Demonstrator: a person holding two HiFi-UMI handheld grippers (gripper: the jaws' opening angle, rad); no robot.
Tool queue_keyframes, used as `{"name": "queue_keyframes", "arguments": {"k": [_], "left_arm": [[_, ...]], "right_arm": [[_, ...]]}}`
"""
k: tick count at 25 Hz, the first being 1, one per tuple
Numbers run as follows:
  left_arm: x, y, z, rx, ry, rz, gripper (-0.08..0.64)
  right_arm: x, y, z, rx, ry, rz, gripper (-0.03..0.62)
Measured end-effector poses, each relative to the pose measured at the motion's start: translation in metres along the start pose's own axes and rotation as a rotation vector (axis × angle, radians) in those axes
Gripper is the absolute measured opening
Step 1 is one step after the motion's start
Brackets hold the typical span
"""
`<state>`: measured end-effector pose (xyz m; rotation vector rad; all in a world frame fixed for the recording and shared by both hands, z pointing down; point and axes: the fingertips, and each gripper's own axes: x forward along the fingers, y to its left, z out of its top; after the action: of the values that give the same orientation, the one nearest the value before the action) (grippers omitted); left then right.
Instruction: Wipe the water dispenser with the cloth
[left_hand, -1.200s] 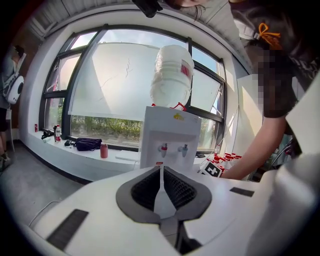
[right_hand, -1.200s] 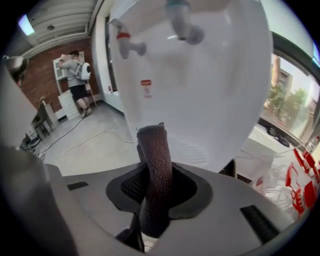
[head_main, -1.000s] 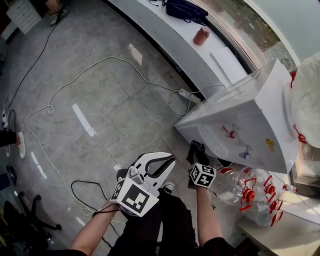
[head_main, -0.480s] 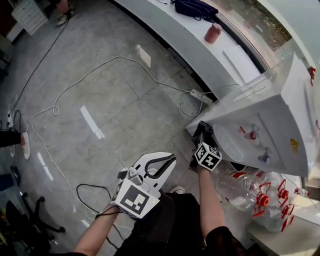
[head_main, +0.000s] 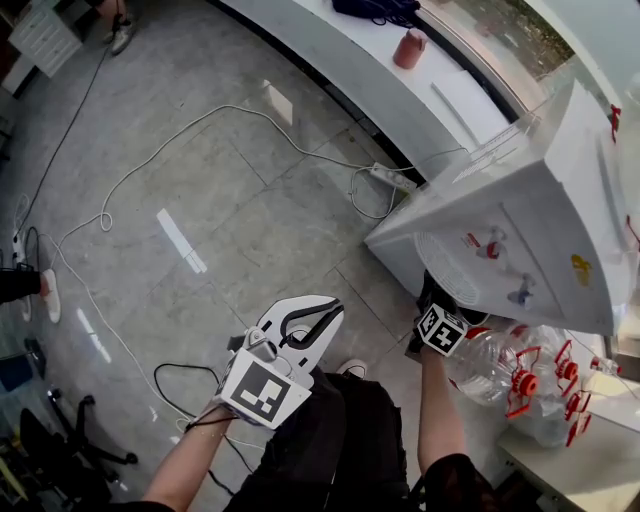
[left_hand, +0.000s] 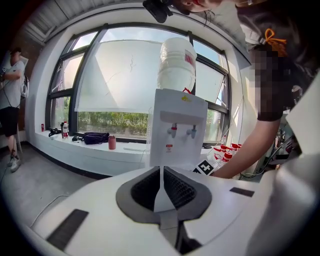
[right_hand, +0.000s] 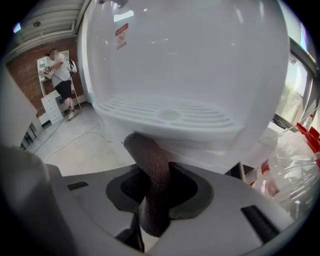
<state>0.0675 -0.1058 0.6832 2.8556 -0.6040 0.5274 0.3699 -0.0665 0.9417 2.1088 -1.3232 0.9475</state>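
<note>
The white water dispenser (head_main: 520, 230) stands at the right, a clear bottle (left_hand: 176, 65) on top of it. My right gripper (head_main: 437, 293) is low against its front, below the drip tray (right_hand: 167, 116). It is shut on a dark brown cloth (right_hand: 151, 172), and the cloth's top end touches the ledge under the tray. My left gripper (head_main: 333, 310) hangs over the floor to the left, well apart from the dispenser (left_hand: 177, 130). Its pads (left_hand: 172, 187) meet with nothing between them.
Several clear water bottles with red caps (head_main: 515, 378) lie beside the dispenser's foot. A power strip (head_main: 392, 178) with white cable lies on the tiled floor, and a black cable (head_main: 170, 385) lies by my feet. A window counter (head_main: 330, 60) holds a red cup (head_main: 409, 48). A person (right_hand: 61, 75) stands far off.
My right gripper has carried the cloth right and down, from the dispenser's lower left corner to under the drip tray. The left gripper has barely moved.
</note>
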Motion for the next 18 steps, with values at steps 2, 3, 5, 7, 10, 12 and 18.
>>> {"name": "queue_keyframes", "arguments": {"k": [2, 3, 5, 7, 10, 12, 18], "left_arm": [[0.004, -0.004, 0.008, 0.006, -0.005, -0.016, 0.031], [0.006, -0.006, 0.011, 0.011, -0.007, -0.024, 0.029], [0.011, -0.011, 0.017, 0.021, -0.006, -0.043, 0.03], [0.016, -0.016, 0.02, 0.029, 0.001, -0.06, 0.029], [0.02, -0.022, 0.025, 0.033, 0.014, -0.075, 0.03], [0.02, -0.025, 0.031, 0.036, 0.017, -0.08, 0.029], [0.008, -0.034, 0.06, 0.023, 0.033, -0.089, 0.029]], "right_arm": [[-0.011, -0.025, -0.006, -0.037, 0.017, -0.025, 0.11], [-0.016, -0.036, -0.008, -0.054, 0.025, -0.036, 0.11], [-0.025, -0.054, -0.011, -0.087, 0.039, -0.05, 0.111], [-0.032, -0.069, -0.014, -0.104, 0.049, -0.06, 0.112], [-0.042, -0.091, -0.014, -0.084, 0.054, -0.092, 0.11], [-0.049, -0.102, -0.013, -0.067, 0.061, -0.11, 0.11], [-0.086, -0.095, -0.001, -0.058, 0.072, -0.084, 0.109]]}}
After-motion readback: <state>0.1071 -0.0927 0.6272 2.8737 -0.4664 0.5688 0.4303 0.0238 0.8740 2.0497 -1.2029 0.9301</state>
